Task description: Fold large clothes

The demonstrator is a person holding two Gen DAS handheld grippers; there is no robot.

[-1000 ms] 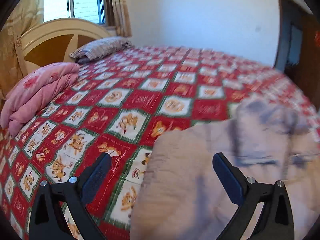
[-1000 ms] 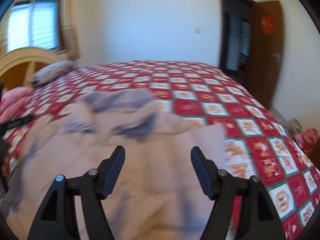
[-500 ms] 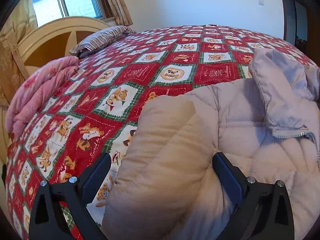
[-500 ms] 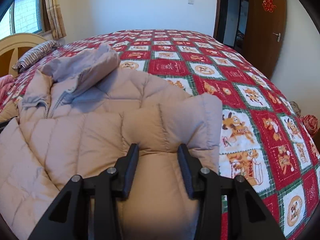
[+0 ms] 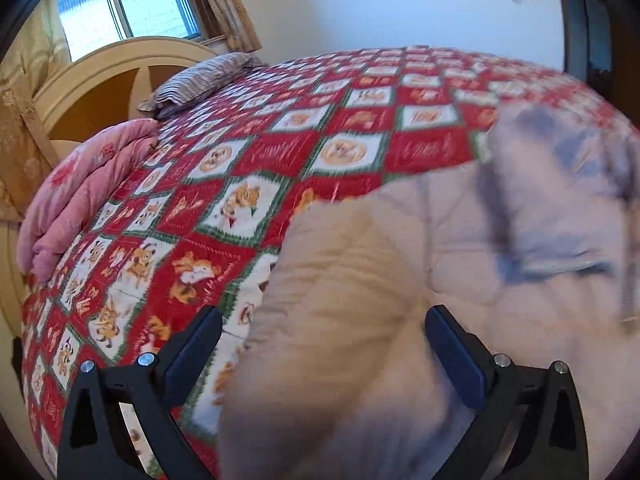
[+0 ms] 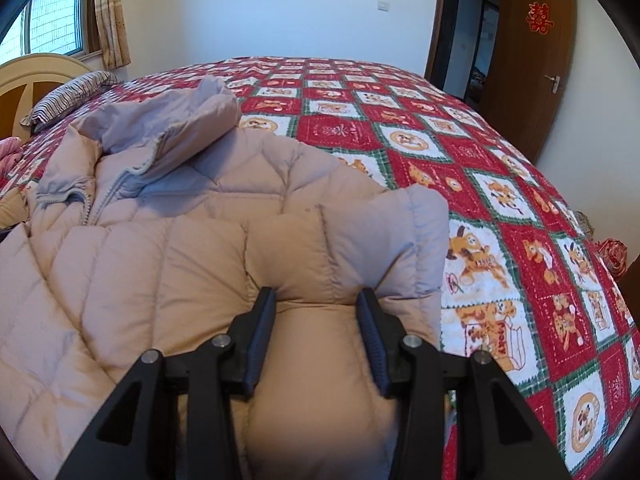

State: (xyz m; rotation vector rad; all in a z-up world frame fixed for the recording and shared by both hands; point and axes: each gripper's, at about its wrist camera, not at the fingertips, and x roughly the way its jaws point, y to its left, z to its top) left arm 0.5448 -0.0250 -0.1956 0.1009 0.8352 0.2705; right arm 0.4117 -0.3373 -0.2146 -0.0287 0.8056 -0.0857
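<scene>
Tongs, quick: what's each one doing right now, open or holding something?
Left tongs: open wide, the coat between the fingers but not pinched.
Right tongs: opening, jaws still pressed on a fold of coat.

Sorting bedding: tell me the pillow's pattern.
Thin dark and pale stripes; the pillow shows best in the left wrist view.

Your puffy quilted jacket [image 6: 168, 264] is lying spread out on the bed, beige-pink with diamond and channel stitching. Its greyer collar [image 6: 160, 128] is bunching up towards eleven o'clock, with the zipper [image 6: 86, 210] edge running down at nine. A folded sleeve [image 6: 384, 236] is lying across the body at about three o'clock. In your left view the jacket [image 5: 460, 280] is showing blurred, filling the four o'clock quarter.
</scene>
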